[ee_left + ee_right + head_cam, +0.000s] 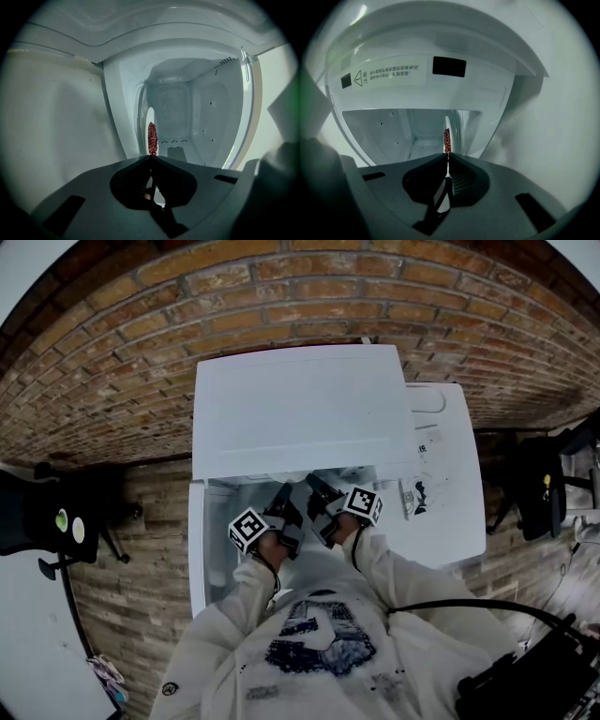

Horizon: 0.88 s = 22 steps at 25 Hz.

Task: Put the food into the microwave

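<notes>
- Two grippers are sharing one load: my left gripper (pixel 151 157) and my right gripper (pixel 448 155) are each pressing their jaws together on the rim of a thin white plate (pixel 150 117), which is showing edge-on in both gripper views
- A band of dark red, grainy food (pixel 152 138) is riding on that plate just beyond the jaw tips. It is hanging at the mouth of the white box-shaped microwave (pixel 300 409), with the pale bare cavity (pixel 187 117) lying straight ahead
- I am judging that the plate is not yet resting on the cavity floor, so the carrying-in is under way and the setting-down is to come
- The white microwave door (pixel 197 549) is standing open on my left, near the left gripper. If I am drifting that way, the plate's rim could be knocking against the door or the frame of the opening
- Both holds are sitting only on the rim, so if one hand is pushing in faster or lower than the other, the plate could be tipping and the loose food sliding off
- Letting go of one side before the plate is down could be dropping it, since one pinch alone looks too slight to be keeping it level
</notes>
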Tool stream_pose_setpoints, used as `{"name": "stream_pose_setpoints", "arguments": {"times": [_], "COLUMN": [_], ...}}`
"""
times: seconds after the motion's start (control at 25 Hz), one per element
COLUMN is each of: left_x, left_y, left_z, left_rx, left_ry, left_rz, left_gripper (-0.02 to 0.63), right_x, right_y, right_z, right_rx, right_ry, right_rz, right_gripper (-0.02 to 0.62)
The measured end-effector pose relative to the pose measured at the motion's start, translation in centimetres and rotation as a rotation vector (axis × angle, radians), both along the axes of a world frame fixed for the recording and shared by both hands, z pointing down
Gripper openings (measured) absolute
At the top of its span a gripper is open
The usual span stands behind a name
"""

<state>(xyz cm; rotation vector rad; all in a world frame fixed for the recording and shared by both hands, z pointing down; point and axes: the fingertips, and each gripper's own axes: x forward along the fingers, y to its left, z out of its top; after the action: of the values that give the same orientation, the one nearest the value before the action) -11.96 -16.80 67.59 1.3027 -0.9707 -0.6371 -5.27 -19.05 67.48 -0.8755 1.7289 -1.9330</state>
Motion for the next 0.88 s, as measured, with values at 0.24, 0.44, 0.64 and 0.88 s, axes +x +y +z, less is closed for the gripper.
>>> {"name": "stream_pose_setpoints", "arguments": {"times": [0.24, 0.44, 0.64, 0.88], "left_x": [-0.3, -0.7, -0.9, -0.7], "left_y": [-0.8, -1.4, -1.7, -1.0], "left_z": [0.0, 0.0, 0.0, -0.3], "left_rx": [0.002, 0.000, -0.001, 0.004], "left_ry": [-0.009, -0.010, -0.013, -0.018], "left_rz": [0.000, -0.006, -0.006, 0.001], "left_gripper": [0.009, 0.009, 0.009, 0.009], "right_x": [-0.3, -0.7, -0.9, -0.6], "right_y": [-0.8, -1.4, -1.6, -0.8], "right_z": [0.0, -0.1, -0.2, -0.4], "right_rx": [0.003, 0.009, 0.005, 0.005], "right_ry": [-0.003, -0.005, -0.006, -0.007], "right_rz": [0.004, 0.006, 0.012, 0.013], "right_gripper": [0.021, 0.021, 0.021, 0.021]}}
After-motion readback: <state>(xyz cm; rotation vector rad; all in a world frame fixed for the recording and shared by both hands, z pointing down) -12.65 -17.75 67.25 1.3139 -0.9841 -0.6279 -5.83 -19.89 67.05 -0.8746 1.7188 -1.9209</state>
